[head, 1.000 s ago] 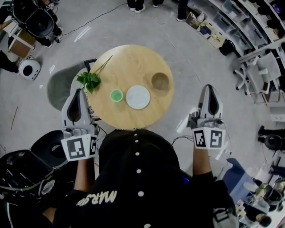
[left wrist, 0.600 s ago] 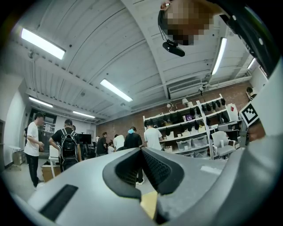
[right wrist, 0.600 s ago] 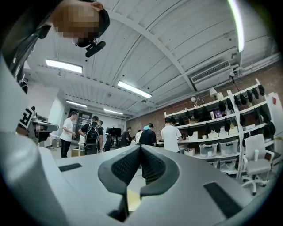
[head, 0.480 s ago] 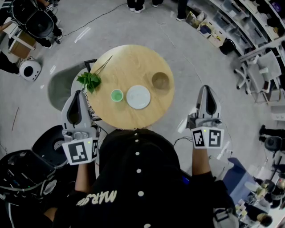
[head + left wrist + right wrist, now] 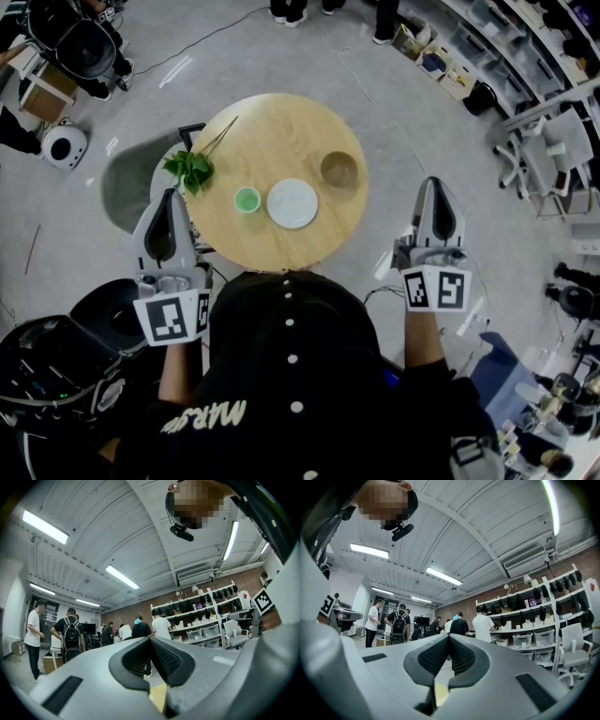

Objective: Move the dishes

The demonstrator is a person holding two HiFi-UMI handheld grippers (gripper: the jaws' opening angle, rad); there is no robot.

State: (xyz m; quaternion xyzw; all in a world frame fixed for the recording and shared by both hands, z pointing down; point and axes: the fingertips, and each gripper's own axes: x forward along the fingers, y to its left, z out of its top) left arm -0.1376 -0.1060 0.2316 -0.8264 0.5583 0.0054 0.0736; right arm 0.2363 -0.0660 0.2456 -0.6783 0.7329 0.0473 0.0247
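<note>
Head view: plate (image 5: 292, 203), cup (image 5: 246, 200) and bowl (image 5: 338, 170) sit on the worktop (image 5: 272, 131), left tool (image 5: 170, 195) and right tool (image 5: 434, 184) clenched empty beside its near edge, so no dish looks moved yet.

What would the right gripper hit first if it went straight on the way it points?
Nothing close, it seems: the right gripper points past the round wooden table into open room. People standing far ahead, near the shelves, would likely come first.
</note>
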